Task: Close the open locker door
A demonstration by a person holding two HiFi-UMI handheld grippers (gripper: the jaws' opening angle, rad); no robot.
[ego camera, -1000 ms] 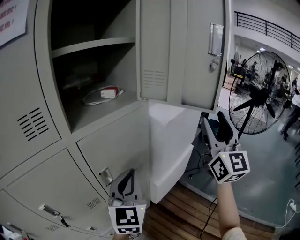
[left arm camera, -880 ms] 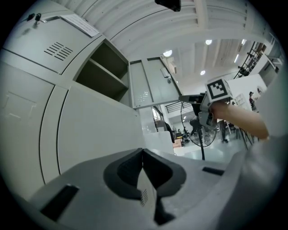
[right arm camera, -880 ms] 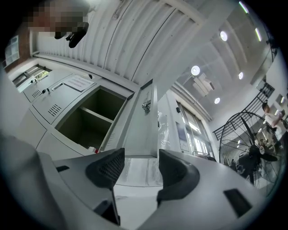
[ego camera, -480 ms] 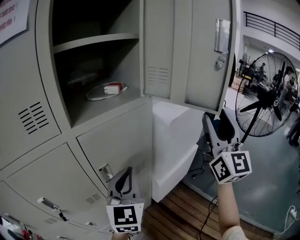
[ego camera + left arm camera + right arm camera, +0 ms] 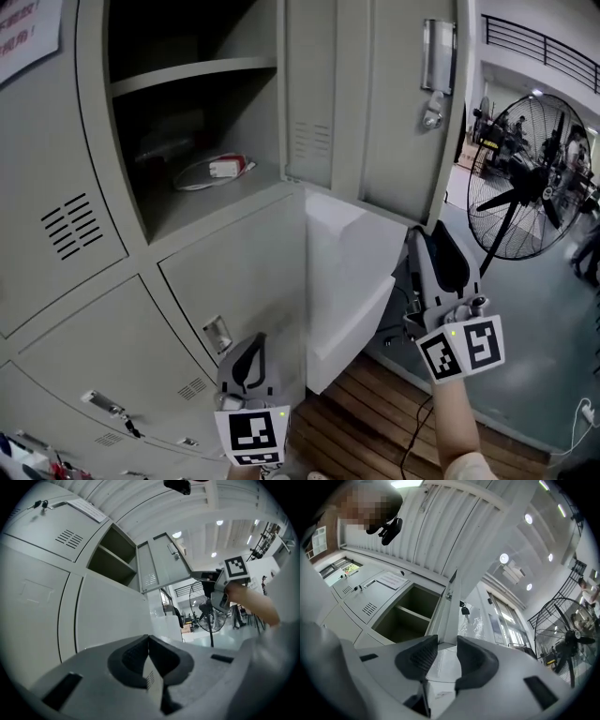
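Note:
The grey locker door (image 5: pixel 375 94) stands open, swung out to the right of its compartment (image 5: pixel 187 122), with a metal handle (image 5: pixel 433 56) and a key in the lock (image 5: pixel 431 117). My right gripper (image 5: pixel 424 232) is just under the door's lower outer corner and its jaws are closing. In the right gripper view the bottom edge of the door (image 5: pixel 451 616) sits between the tips of my right gripper (image 5: pixel 446 641); I see no firm press. My left gripper (image 5: pixel 248 345) hangs low before the lower lockers, and in its own view the left gripper (image 5: pixel 149 641) is shut and empty.
A white and red packet (image 5: pixel 220 169) lies on the compartment floor. A white block (image 5: pixel 347 272) leans beside the lockers under the door. A large standing fan (image 5: pixel 530 178) is to the right. Wooden boards (image 5: pixel 375 431) and a cable lie below.
My right gripper has come up to the door's lower corner and its jaws have narrowed around the edge. The left gripper has barely moved.

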